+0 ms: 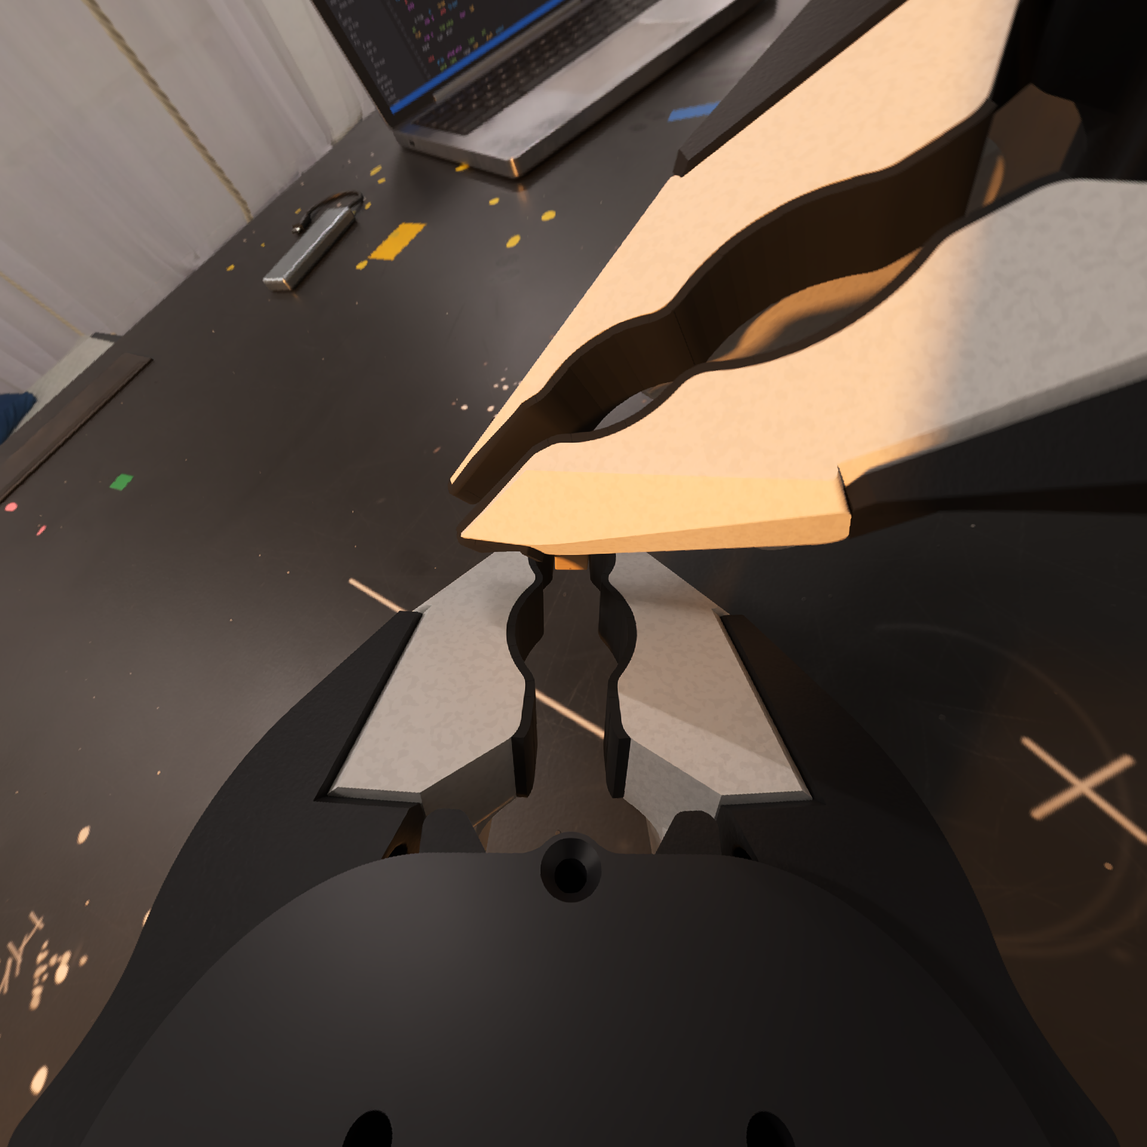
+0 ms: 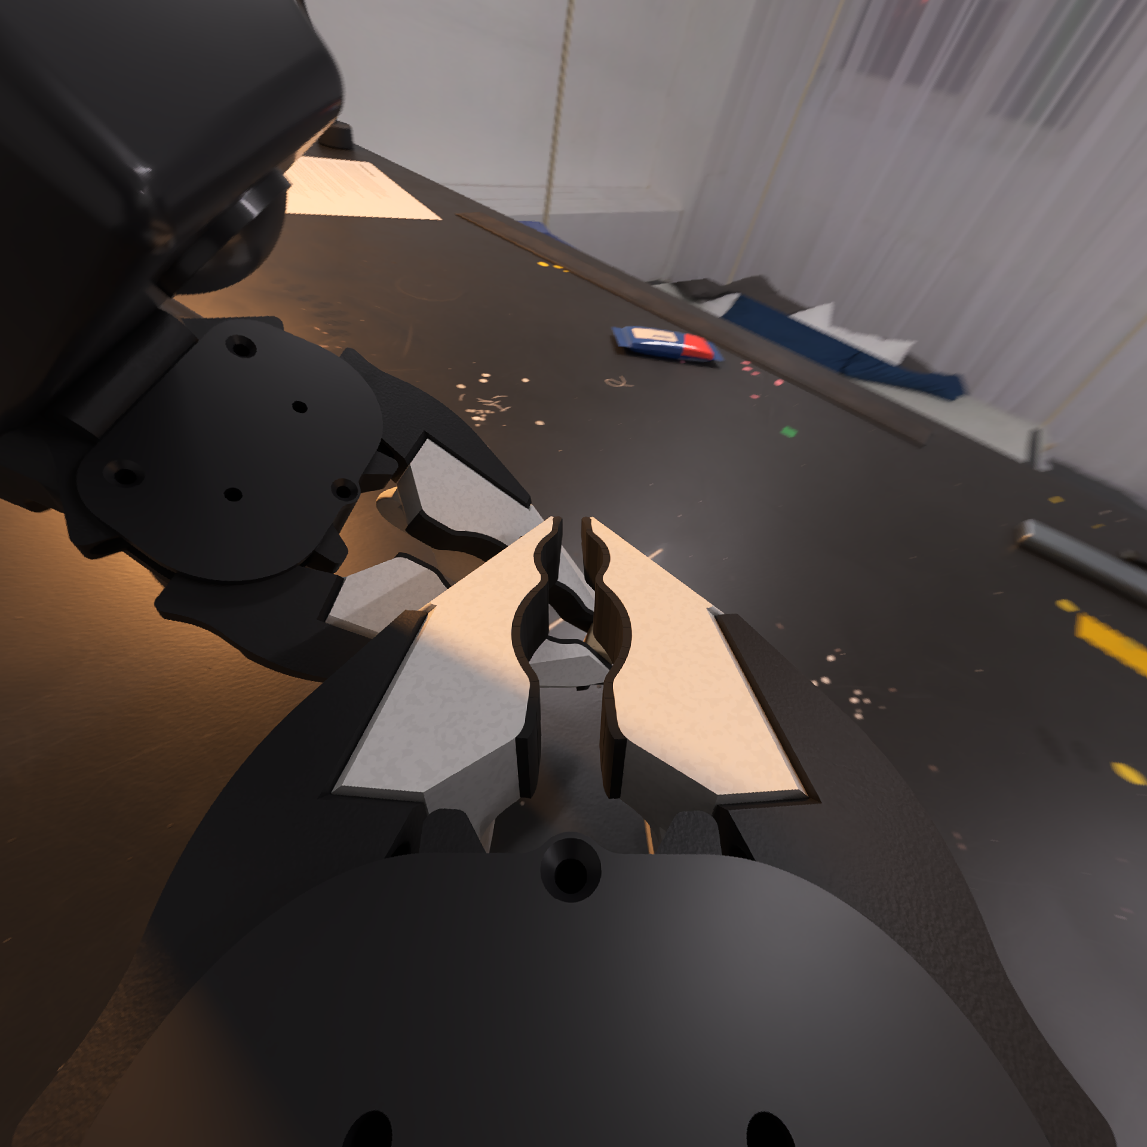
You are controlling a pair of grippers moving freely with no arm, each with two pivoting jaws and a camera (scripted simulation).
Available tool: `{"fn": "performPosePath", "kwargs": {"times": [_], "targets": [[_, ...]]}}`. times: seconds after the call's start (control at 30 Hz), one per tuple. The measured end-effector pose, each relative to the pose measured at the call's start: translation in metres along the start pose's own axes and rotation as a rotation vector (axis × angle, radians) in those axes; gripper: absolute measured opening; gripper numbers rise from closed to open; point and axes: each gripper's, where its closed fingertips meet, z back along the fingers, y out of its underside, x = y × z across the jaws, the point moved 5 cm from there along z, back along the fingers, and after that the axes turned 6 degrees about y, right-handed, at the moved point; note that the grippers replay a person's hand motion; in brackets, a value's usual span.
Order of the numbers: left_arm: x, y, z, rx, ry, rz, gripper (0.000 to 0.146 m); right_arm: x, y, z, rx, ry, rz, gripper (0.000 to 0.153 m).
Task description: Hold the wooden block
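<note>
In the left wrist view, a small sliver of the wooden block [image 1: 571, 563] shows between the tips of my left gripper [image 1: 571, 563], which is shut on it just above the dark table [image 1: 248, 589]. My right gripper [image 1: 467, 515] reaches in from the upper right. Its lower finger lies across the block and the left tips and hides most of the block. In the right wrist view, my right gripper [image 2: 571, 527] has its tips almost together, with nothing seen between them. The left gripper's fingers [image 2: 462, 490] pass beneath it. The block is hidden in this view.
An open laptop [image 1: 527, 80], a grey USB hub [image 1: 310, 248] and yellow tape [image 1: 397, 241] lie at the far side. A blue and red packet [image 2: 667, 344], a sheet of paper [image 2: 354, 192] and a grey bar [image 2: 1080, 558] also rest on the table.
</note>
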Motion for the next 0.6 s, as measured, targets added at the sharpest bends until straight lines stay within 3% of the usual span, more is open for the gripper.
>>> {"fn": "performPosePath", "kwargs": {"times": [0.13, 0.23, 0.3, 0.43, 0.6], "targets": [[-0.001, -0.005, 0.002, -0.036, 0.000, -0.006, 0.010, 0.001, -0.005, 0.004, -0.045, 0.041, 0.021, 0.005], [-0.001, -0.005, 0.002, -0.019, -0.009, -0.011, 0.010, -0.006, -0.001, 0.003, -0.063, -0.177, -0.307, 0.006], [-0.001, -0.004, 0.000, 0.004, -0.013, -0.015, 0.010, -0.009, 0.003, 0.001, -0.061, -0.241, -0.409, 0.006], [0.000, -0.002, -0.001, 0.015, -0.006, 0.007, 0.010, -0.010, 0.006, -0.003, -0.060, -0.314, -0.490, 0.008], [0.000, -0.001, -0.002, 0.000, 0.040, 0.066, 0.010, -0.010, 0.005, -0.005, -0.054, -0.269, -0.428, 0.008]]}}
